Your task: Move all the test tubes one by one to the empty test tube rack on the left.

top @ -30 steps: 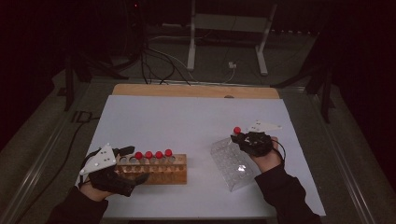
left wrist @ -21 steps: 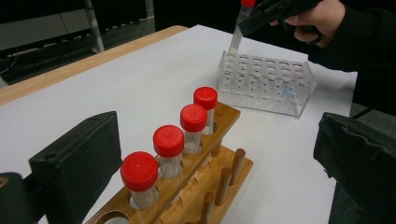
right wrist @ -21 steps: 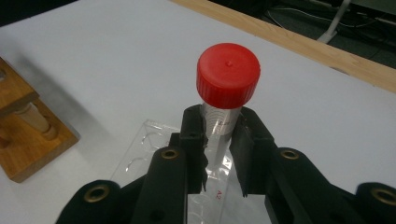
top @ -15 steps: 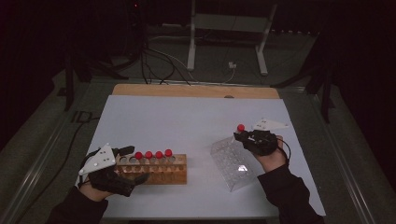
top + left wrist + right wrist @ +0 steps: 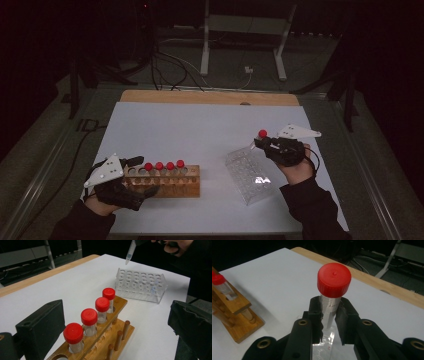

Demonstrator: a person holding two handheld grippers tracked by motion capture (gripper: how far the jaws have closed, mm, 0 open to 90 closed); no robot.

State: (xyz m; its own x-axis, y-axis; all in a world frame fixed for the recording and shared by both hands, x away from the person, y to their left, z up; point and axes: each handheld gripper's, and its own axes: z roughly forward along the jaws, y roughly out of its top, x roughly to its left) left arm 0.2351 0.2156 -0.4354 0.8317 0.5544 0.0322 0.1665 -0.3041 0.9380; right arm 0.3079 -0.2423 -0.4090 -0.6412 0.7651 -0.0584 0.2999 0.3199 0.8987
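Observation:
A wooden rack with several red-capped tubes in its back row stands at the front left. My left gripper is open, its jaws straddling the rack's left end, the right jaw standing apart from the wood. My right gripper is shut on a clear tube with a red cap. The tube is upright, and its pointed tip hangs above a clear plastic rack.
A white sheet covers the table, with a wooden strip along its far edge. Cables and a metal stand base lie on the dark floor beyond. The wooden rack's end appears at the left of the right gripper view.
My right gripper has risen and drifted slightly right with the tube in it. The left gripper and the wooden rack have stayed put.

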